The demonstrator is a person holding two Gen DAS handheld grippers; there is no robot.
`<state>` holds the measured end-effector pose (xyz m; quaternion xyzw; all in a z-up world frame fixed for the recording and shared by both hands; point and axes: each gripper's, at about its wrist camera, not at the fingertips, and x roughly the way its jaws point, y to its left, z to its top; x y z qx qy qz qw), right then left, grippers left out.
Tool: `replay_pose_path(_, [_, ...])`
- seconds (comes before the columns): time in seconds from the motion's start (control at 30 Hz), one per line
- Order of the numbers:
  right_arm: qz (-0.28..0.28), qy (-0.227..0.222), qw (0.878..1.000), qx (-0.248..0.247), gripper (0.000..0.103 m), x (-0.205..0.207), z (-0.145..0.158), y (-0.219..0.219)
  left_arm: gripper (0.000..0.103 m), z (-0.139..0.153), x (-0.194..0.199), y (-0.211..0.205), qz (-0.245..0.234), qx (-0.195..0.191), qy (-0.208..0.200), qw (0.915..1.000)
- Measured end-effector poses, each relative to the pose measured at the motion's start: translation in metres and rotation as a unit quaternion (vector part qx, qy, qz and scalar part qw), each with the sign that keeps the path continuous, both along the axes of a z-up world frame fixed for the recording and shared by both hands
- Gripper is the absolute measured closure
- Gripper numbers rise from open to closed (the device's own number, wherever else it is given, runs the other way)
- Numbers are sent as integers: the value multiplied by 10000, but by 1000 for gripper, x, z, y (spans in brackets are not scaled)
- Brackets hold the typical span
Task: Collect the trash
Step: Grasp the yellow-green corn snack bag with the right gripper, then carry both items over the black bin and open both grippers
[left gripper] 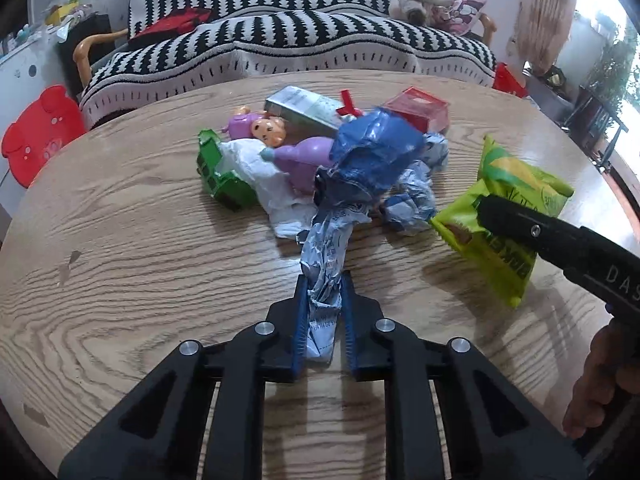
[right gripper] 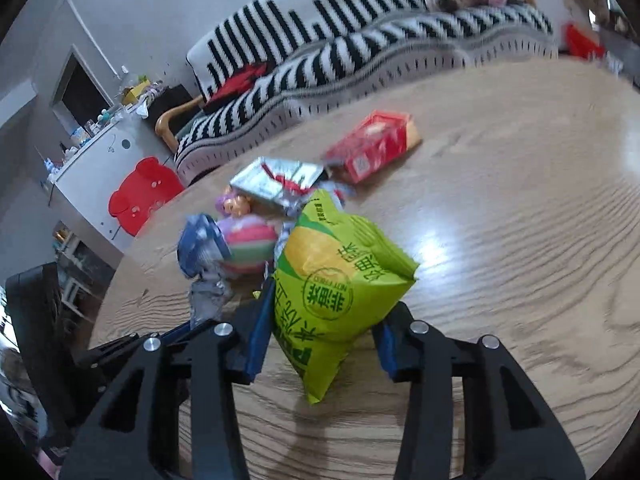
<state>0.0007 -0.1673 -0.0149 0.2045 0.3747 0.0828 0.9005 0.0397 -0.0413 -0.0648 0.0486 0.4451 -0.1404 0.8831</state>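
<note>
My left gripper (left gripper: 323,284) is shut on the tail of a crumpled blue and silver wrapper (left gripper: 372,156), whose bulk rises above the pile on the round wooden table (left gripper: 120,220). My right gripper (right gripper: 324,316) is shut on a green and yellow snack bag (right gripper: 336,280), lifted a little off the table; it enters the left wrist view from the right, its fingers (left gripper: 516,224) clamped on the snack bag (left gripper: 516,184). A second crumpled blue wrapper (left gripper: 412,200) lies beside the first.
The pile also holds a purple doll (left gripper: 280,140), a green toy (left gripper: 220,172), white paper (left gripper: 264,176), a silver box (left gripper: 304,108) and a red box (left gripper: 420,110). Behind the table stands a striped sofa (left gripper: 280,44); a red stool (left gripper: 40,132) sits at left.
</note>
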Motion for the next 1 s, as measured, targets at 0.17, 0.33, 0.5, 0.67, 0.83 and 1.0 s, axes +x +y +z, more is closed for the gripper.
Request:
replay_pose_path(0.17, [-131,19,9999,-39,59,-9,11,-10,89,10,-10,-9,-175,-227,-22,9996])
replay_pose_path(0.33, [-277,74,9995,99,59,-19,13,-24,89,18,-21,-15,-304,-401,-81,9987])
replay_pose_path(0.5, [-662,67,9977,151,59,-31,18,-46,90,18,-31,-25,-272,-321,-130,9990])
replay_pose_path(0.67, [-787,-140,9967,-145,59,-66,46,-66,90,56,-60,-46,-472,-327,-479,9972])
replay_pose_path(0.83, [-1004,-515,9934,-208,59,-117,85,-102,90,93,-104,-96,-1085,-413,-625,9913])
replay_pose_path(1.0, [-1346,-730,9877,-313,59,-177,109,-151,90,105,-159,-156,-1730,-531,-569,9818])
